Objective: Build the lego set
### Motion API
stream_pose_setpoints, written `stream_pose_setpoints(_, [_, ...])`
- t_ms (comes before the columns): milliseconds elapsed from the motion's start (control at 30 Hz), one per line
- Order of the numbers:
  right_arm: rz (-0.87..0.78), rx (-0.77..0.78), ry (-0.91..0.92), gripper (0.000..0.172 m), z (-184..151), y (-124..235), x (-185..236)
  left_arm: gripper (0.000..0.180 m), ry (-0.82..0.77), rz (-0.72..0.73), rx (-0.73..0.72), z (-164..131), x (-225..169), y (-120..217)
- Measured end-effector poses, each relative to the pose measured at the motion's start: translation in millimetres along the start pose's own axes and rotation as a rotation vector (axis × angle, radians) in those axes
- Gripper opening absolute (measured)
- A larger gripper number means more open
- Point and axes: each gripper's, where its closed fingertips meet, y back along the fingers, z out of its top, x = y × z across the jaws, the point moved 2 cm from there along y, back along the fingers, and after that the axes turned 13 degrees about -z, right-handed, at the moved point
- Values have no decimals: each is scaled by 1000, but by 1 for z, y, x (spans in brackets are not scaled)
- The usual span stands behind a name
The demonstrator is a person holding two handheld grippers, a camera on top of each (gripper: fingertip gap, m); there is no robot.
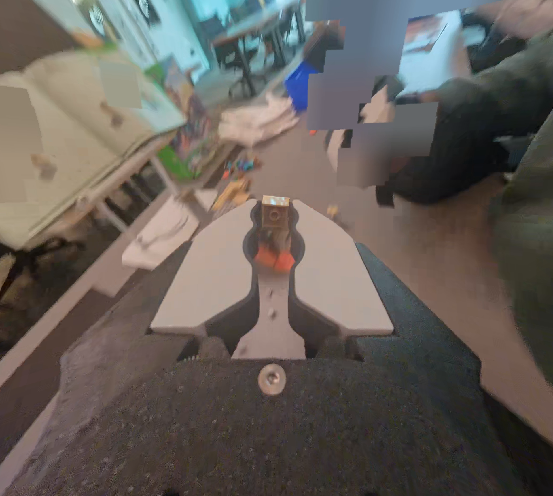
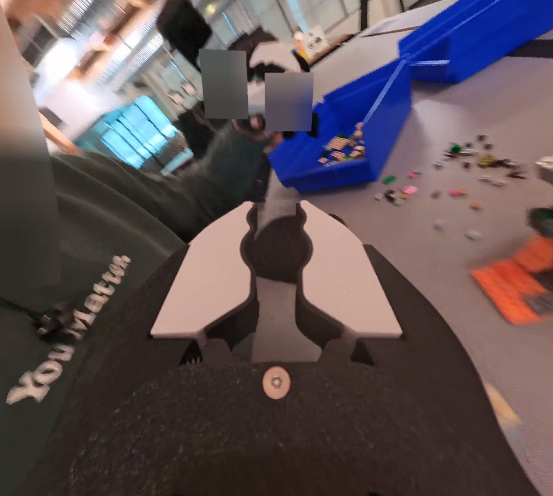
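Two grippers show, each in its own wrist view. The left gripper [image 1: 275,208] is closed to a narrow gap on a small tan toy brick [image 1: 274,212], which stands between the fingertips with one stud facing the camera and both pads pressed to its sides. It is held above the grey worktop [image 1: 419,257]; orange pieces [image 1: 273,261] show below it through the gap between the fingers. Farther along the worktop lie a loose heap of tan and coloured bricks [image 1: 236,179] and a white tray [image 1: 161,236] near the left edge. The right gripper [image 2: 276,212] stands partly open with nothing between its pads; only grey worktop [image 2: 449,242] and a dark sleeve [image 2: 227,164] show past them. Ahead and to the right sits a blue bin [image 2: 338,173] with tan bricks inside, and beyond it small bricks [image 2: 449,182] are scattered across the worktop. An orange studded plate [image 2: 514,287] lies near the right edge.
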Motion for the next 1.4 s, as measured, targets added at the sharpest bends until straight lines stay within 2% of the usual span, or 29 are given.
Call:
stream_pose_setpoints(133, [189, -46, -274, 28, 16, -9, 12, 16, -107, -7, -158, 21, -30, -50])
stream_pose_setpoints(267, [280, -42, -388, 28, 19, -3, 20, 16, -165, -15, -170, 18, -46, -78])
stream_pose_setpoints(367, [206, -9, -353, 28, 14, -1, 17, 16, -162, -45, -183, 13, -51, -88])
stream_pose_setpoints(500, [152, 8, -345, 17, 6, 1, 10, 17, -172, -61, -169, 5, -54, -95])
stream_pose_setpoints(600, [116, 73, -268, 16, 0, 10, 3, 21, -107, -83, -148, -5, -57, -97])
stream_pose_setpoints(667, [-26, 195, -42, 16, -3, 28, -15, 26, -44, -74, -124, -14, -52, -88])
stream_pose_setpoints(767, [-411, 515, 486, 16, -16, 70, -78, 20, 54, -17, -94, -27, -40, -64])
stream_pose_setpoints(833, [-472, 691, 650, 16, -31, 88, -104, 16, 124, 21, -76, -37, -33, -48])
stream_pose_setpoints(1067, [-423, 956, 833, 16, -80, 87, -140, 11, 241, 200, 76, -62, -12, 12])
stream_pose_setpoints(1233, [-403, 1046, 884, 16, -93, 82, -149, 10, 254, 362, 176, -62, 6, 79])
stream_pose_setpoints(1400, [-388, 1070, 868, 16, -96, 79, -153, 10, 304, 498, 285, -68, 21, 140])
